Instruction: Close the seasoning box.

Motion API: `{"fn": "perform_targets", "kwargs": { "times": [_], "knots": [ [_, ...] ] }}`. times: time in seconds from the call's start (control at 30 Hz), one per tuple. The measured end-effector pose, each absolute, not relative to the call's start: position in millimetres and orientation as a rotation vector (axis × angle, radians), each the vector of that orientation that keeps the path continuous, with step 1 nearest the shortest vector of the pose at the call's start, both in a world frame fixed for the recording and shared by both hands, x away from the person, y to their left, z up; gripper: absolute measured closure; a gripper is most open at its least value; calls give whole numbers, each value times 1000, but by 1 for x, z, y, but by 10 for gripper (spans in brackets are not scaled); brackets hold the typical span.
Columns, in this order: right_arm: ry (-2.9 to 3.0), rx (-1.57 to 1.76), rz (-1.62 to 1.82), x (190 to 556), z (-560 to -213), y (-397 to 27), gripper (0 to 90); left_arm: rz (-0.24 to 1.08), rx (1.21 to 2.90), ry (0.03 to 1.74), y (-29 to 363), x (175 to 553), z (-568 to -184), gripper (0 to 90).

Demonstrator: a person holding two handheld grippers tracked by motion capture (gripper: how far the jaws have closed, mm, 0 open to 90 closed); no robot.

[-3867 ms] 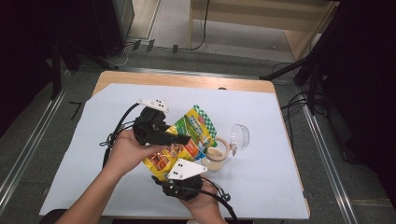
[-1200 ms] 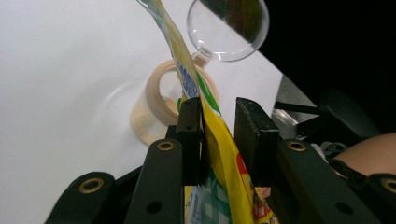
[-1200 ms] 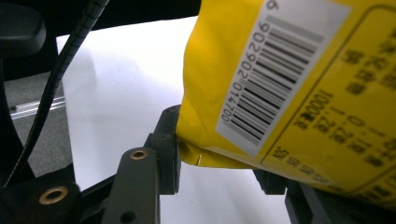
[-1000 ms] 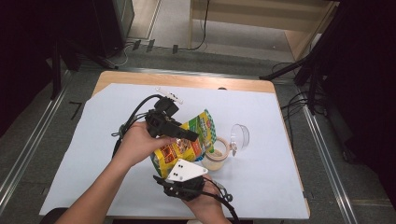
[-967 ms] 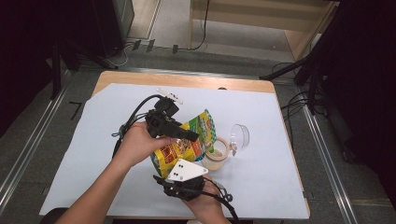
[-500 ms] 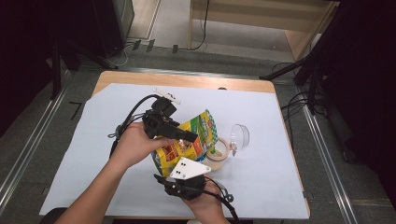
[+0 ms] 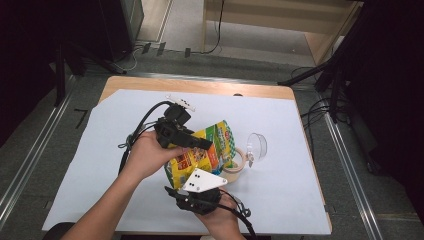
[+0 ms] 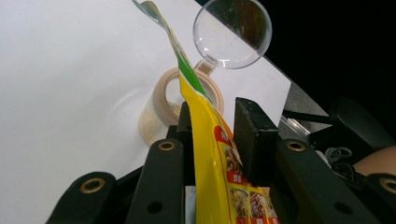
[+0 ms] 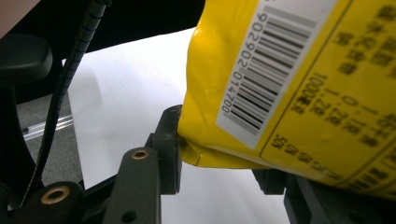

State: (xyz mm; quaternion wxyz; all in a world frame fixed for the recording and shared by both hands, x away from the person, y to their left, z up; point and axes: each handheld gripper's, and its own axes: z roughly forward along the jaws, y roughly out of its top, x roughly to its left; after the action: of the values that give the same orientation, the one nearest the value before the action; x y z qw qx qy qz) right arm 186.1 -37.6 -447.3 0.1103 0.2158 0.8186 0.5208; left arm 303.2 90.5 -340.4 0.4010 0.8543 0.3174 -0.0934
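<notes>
A yellow and green food pouch (image 7: 215, 145) hangs tilted above the white sheet, held from both ends. My left gripper (image 7: 202, 145) reaches in from the left and is shut on its upper part. In the left gripper view the pouch (image 8: 205, 154) stands edge-on between the jaws of the left gripper (image 8: 210, 126), which have just been closing on it. My right gripper (image 7: 192, 180) comes from the near edge under its grey plate. In the right gripper view the right gripper (image 9: 219, 163) pinches the pouch's (image 9: 289, 84) bottom corner by the barcode. A beige cup (image 7: 236, 161) (image 8: 159, 107) sits under the pouch's top end.
A clear round lid (image 7: 256, 145) (image 8: 233, 32) lies right of the cup. The white sheet (image 7: 310, 200) covers a wooden table whose bare edge (image 7: 200, 86) shows at the back. Cables trail from both grippers. Dark stands and floor rails flank the table.
Since the oldest frame my left gripper has shifted a little away from me and right along the pouch. Over the last second both hands and the pouch stay almost still.
</notes>
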Motion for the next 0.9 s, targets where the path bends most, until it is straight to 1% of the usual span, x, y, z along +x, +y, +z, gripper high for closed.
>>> {"fn": "perform_targets", "kwargs": {
  "times": [0.07, 0.2, 0.3, 0.37, 0.43, 0.47, 0.73, 0.9],
  "knots": [
    [2404, 646, 1526, 187, -447, -38, 611, -230, 2159, 800, 89, 303, -341, 719],
    [2396, 681, 1540, 190, -447, -40, 613, -210, 2161, 795, 88, 302, -341, 651],
    [2399, 693, 1548, 192, -446, -41, 614, -195, 2160, 786, 88, 300, -340, 624],
    [2399, 697, 1550, 192, -446, -40, 614, -194, 2163, 789, 88, 301, -340, 632],
    [2400, 699, 1552, 191, -446, -40, 613, -208, 2165, 813, 88, 304, -342, 686],
    [2399, 692, 1549, 190, -445, -40, 611, -215, 2162, 818, 88, 305, -342, 694],
    [2395, 674, 1579, 195, -443, -41, 601, -215, 2179, 821, 85, 312, -337, 696],
    [2393, 688, 1601, 201, -441, -40, 619, -197, 2185, 821, 82, 318, -332, 706]
  ]
}}
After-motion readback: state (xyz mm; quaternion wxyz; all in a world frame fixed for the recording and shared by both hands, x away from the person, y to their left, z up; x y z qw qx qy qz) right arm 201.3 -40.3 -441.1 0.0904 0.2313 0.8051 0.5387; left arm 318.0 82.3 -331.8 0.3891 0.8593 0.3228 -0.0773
